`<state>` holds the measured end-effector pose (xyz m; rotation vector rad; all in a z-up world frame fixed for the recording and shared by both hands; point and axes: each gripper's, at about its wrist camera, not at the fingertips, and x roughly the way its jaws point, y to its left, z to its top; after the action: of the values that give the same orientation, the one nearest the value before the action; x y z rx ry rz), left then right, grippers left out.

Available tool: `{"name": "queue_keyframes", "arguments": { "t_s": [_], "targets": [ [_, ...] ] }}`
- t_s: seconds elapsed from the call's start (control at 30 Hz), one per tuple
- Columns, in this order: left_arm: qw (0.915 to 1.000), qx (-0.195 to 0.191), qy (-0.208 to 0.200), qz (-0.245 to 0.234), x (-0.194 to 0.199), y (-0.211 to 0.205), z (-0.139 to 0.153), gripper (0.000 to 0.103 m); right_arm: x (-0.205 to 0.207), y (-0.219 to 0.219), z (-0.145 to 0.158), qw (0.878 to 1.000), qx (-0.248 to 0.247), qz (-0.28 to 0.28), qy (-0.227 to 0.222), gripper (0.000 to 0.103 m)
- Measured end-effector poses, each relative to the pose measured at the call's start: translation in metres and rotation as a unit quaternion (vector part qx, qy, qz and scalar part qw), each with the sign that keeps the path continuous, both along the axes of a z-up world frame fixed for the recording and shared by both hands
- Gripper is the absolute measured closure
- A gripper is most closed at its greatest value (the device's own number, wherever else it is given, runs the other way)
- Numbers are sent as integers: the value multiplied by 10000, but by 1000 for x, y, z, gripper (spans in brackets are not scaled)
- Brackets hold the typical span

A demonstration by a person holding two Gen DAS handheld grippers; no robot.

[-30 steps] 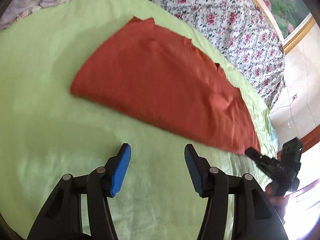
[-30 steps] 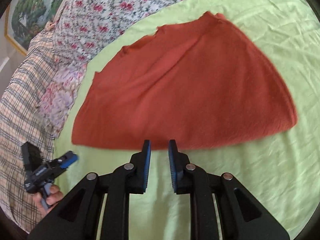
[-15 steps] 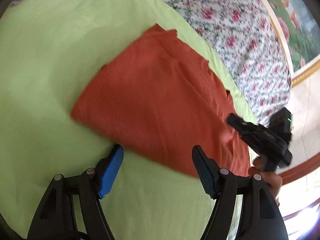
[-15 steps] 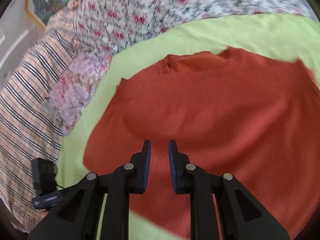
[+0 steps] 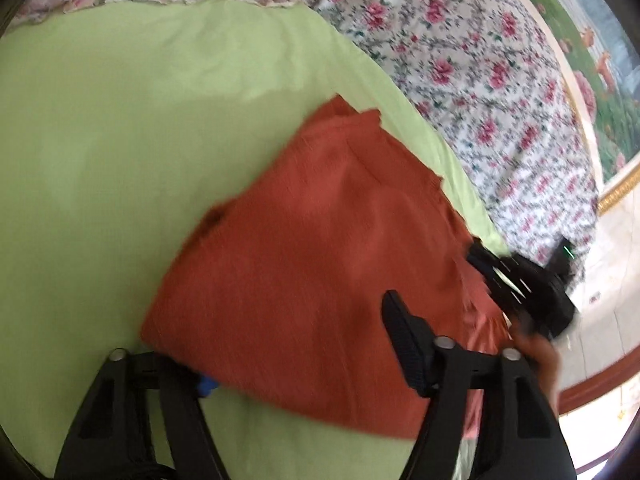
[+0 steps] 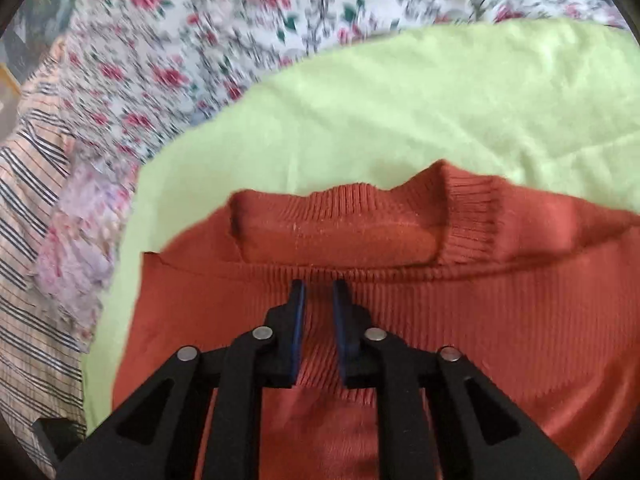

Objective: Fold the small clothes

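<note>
A rust-orange knit sweater (image 5: 320, 264) lies folded on a light green cloth (image 5: 120, 128). My left gripper (image 5: 296, 364) is open wide at the sweater's near edge; its left finger sits under the fabric edge, its right finger (image 5: 404, 340) above the cloth. In the right wrist view the sweater's ribbed collar (image 6: 360, 220) lies just ahead. My right gripper (image 6: 320, 296) is nearly closed with ribbed knit between its narrow jaws, low over the sweater below the collar. The right gripper also shows in the left wrist view (image 5: 520, 280) at the sweater's right edge.
A floral bedspread (image 5: 480, 80) surrounds the green cloth at the back and right. A striped cloth (image 6: 32, 240) lies at the left in the right wrist view. A framed picture (image 5: 600, 80) stands on the wall beyond the bed.
Both grippers have moved forward onto the sweater. The left gripper's left finger has slid under the near edge. The right gripper has reached the area just below the collar.
</note>
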<state>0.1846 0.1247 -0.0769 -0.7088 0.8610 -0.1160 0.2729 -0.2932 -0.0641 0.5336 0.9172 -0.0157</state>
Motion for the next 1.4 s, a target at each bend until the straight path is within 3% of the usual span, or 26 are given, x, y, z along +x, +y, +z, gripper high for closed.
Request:
{"name": "queue_keyframes", "arguments": {
  "t_s": [0.07, 0.17, 0.23, 0.3, 0.43, 0.53, 0.67, 0.8, 0.87, 0.93, 1.1, 1.17, 1.2, 1.23, 1.4],
  "targets": [
    [9999, 56, 24, 108, 6, 2, 0, 67, -25, -2, 12, 9997, 209, 39, -119, 87],
    [9999, -36, 5, 117, 12, 4, 1, 88, -65, -5, 26, 9993, 297, 85, -206, 84],
    [9999, 92, -100, 87, 11, -1, 9, 93, -94, -12, 32, 9991, 332, 91, -250, 76],
    [9990, 353, -288, -10, 9, -12, 23, 94, -122, -19, 37, 9991, 343, 43, -259, 70],
    [9940, 621, -766, -484, 4, -47, 56, 94, -155, -33, 37, 9988, 449, -59, -166, 69],
    [9856, 620, -1142, -1081, -2, -94, 76, 94, -169, -49, 38, 9977, 627, -186, -153, 69],
    [9711, 884, -1224, -1848, -6, -168, 75, 94, -177, -67, 43, 9951, 940, -174, -244, 69],
    [9594, 1115, -1009, -2385, -8, -223, 49, 94, -163, -66, 41, 9919, 1246, 93, -207, 69],
    [9559, 1284, -848, -2501, -7, -241, 34, 94, -150, -62, 33, 9900, 1389, 242, -93, 60],
    [9538, 1404, -845, -2519, -9, -246, 28, 94, -133, -57, 20, 9879, 1516, 327, 57, 49],
    [9472, 1629, -961, -2588, -13, -251, 34, 94, -87, -39, -4, 9881, 1447, 433, 290, 49],
    [9433, 1780, -1018, -2611, -15, -256, 38, 94, -73, -34, -5, 9905, 1269, 468, 266, 58],
    [9418, 1847, -1056, -2604, -17, -258, 42, 94, -67, -30, -4, 9915, 1149, 530, 300, 82],
    [9416, 1842, -1094, -2596, -19, -257, 45, 94, -65, -30, -2, 9916, 1125, 569, 287, 89],
    [9356, 1482, -1369, -2897, -24, -283, 70, 94, -90, -56, 45, 9944, 790, 631, -301, 89]
  ]
}}
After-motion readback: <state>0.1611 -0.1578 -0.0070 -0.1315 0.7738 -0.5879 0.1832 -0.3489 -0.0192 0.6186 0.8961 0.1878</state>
